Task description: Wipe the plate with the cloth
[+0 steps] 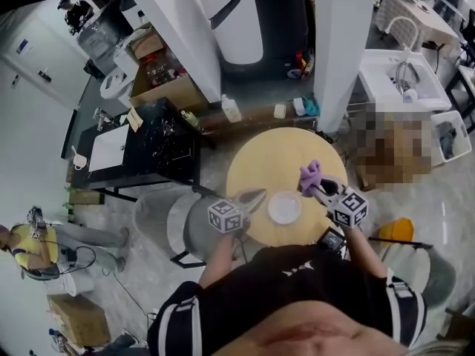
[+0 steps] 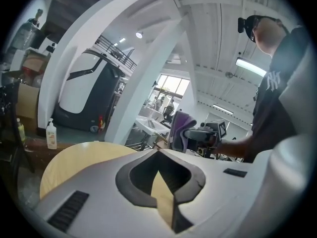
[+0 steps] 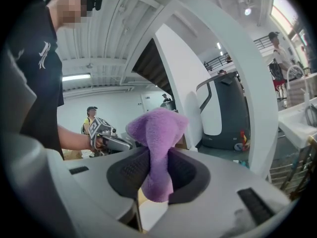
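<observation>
Cloth (image 3: 157,133), looking soft and floppy, is clamped by its bunched middle in right tongs (image 3: 154,177), just upper right of the plate (image 1: 283,208) mid-frame on the bench (image 1: 256,162); left tongs (image 2: 159,157) are pressed together, empty.

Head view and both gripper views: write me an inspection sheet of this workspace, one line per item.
Surface: round wooden table, bare apart from the plate.
Job's things: white plate lies near the table's near edge, between the two grippers; purple cloth is bunched up beside the plate, not on it.
Clutter: nothing seen on the table.
Grippers: left gripper shut and empty, just left of the plate; right gripper shut on the cloth.
Cables: nothing seen on the table.
Surroundings: black bench to the left, white sink at upper right, a person in yellow at far left.
</observation>
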A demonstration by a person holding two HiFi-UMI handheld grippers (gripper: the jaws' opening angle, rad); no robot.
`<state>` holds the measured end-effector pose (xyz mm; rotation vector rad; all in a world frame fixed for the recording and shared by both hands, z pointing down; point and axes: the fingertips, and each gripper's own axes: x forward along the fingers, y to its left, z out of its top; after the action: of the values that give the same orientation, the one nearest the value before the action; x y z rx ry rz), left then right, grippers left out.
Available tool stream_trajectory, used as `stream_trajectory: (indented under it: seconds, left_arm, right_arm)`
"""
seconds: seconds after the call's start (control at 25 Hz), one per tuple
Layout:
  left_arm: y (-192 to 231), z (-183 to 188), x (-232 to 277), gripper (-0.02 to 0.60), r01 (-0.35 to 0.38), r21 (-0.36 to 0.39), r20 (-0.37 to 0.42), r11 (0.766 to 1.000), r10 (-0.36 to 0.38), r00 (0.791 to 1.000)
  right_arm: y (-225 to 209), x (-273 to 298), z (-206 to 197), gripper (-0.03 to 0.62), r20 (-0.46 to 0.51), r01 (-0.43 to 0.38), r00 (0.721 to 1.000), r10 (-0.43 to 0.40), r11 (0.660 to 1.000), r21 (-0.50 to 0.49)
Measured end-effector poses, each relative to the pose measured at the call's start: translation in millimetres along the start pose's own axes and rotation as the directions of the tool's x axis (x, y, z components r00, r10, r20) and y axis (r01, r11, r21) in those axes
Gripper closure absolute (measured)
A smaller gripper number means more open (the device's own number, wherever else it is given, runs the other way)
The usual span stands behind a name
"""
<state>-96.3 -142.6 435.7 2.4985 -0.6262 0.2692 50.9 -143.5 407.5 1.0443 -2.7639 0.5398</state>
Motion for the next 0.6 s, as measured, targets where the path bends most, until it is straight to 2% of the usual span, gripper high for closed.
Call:
stream_trajectory:
  seconds: [0.24, 0.6]
  left_arm:
    - [5, -6, 0, 0.568, -0.015, 0.0, -0.012, 1.0, 0.015, 1.0]
    - [6, -21, 0, 0.568, -0.029, -0.033, -0.045, 0.999, 0.028, 0.999]
  right_arm:
    - [-1, 0, 2, 0.499, 0.006, -0.006, 1.0, 0.006, 1.0, -0.022]
    - [2, -2, -11, 0.499, -0.028, -0.011, 1.0, 0.012, 1.0, 0.018]
